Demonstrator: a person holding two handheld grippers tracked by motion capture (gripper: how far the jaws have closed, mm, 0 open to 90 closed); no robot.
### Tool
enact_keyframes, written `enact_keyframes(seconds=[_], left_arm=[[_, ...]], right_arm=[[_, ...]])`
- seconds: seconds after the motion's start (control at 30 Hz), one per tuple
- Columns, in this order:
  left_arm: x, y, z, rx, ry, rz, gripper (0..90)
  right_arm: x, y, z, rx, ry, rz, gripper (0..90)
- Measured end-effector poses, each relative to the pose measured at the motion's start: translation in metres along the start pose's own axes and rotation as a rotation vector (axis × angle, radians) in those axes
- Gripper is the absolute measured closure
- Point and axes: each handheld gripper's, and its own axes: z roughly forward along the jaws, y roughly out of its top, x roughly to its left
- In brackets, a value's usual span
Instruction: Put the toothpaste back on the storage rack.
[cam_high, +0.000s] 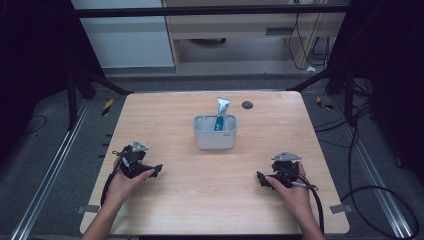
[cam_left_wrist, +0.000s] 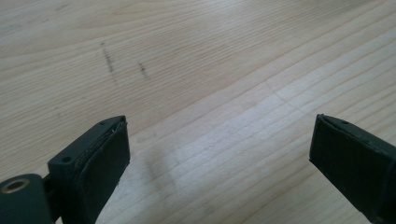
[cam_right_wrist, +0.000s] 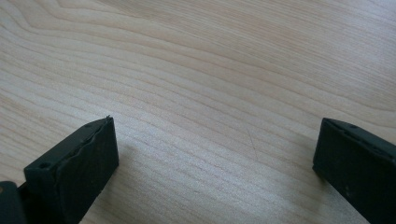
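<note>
Left gripper (cam_high: 156, 170) and right gripper (cam_high: 260, 178) rest low, jaws spread.

Tabletop (cam_high: 210, 200): pale wood-grain, smooth, slight sheen. Tub (cam_high: 215, 138): translucent whitish plastic, matt. Tube (cam_high: 221, 114): glossy teal-and-white plastic. Left gripper (cam_left_wrist: 219, 140) and right gripper (cam_right_wrist: 215, 144): matt black plastic, pads faintly textured.

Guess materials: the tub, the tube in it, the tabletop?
Tub: looks like pale grey matte plastic, with faintly see-through walls. Tube: probably soft plastic or laminate, glossy, teal with a flat silvery crimped end pointing up. Tabletop: light wood or wood-look laminate; grain lines show, with a slight sheen.
</note>
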Motion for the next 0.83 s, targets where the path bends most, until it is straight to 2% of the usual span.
enact_keyframes(seconds=[0.1, 0.33, 0.43, 0.5, 0.57, 0.7, 0.83], left_arm=[[0.002, -0.005, 0.003, 0.010, 0.005, 0.002, 4.6], [0.013, -0.014, 0.009, -0.005, 0.007, -0.054, 4.3], [0.017, -0.017, 0.013, 0.002, 0.037, -0.039, 4.1], [0.019, -0.017, 0.014, -0.004, 0.024, -0.058, 2.6], [0.022, -0.017, 0.016, -0.018, 0.028, -0.062, 1.9], [0.025, -0.021, 0.021, -0.085, 0.022, -0.063, 0.0], [0.026, -0.021, 0.022, -0.089, 0.025, -0.066, 0.0]], right_arm=[[0.000, 0.000, 0.000, 0.000, 0.000, 0.000, 0.4], [0.000, 0.000, 0.000, 0.000, 0.000, 0.000, 0.4], [0.000, 0.000, 0.000, 0.000, 0.000, 0.000, 0.4], [0.000, 0.000, 0.000, 0.000, 0.000, 0.000, 0.4], [0.000, 0.000, 0.000, 0.000, 0.000, 0.000, 0.3], [0.000, 0.000, 0.000, 0.000, 0.000, 0.000, 0.4], [0.000, 0.000, 0.000, 0.000, 0.000, 0.000, 0.4]])
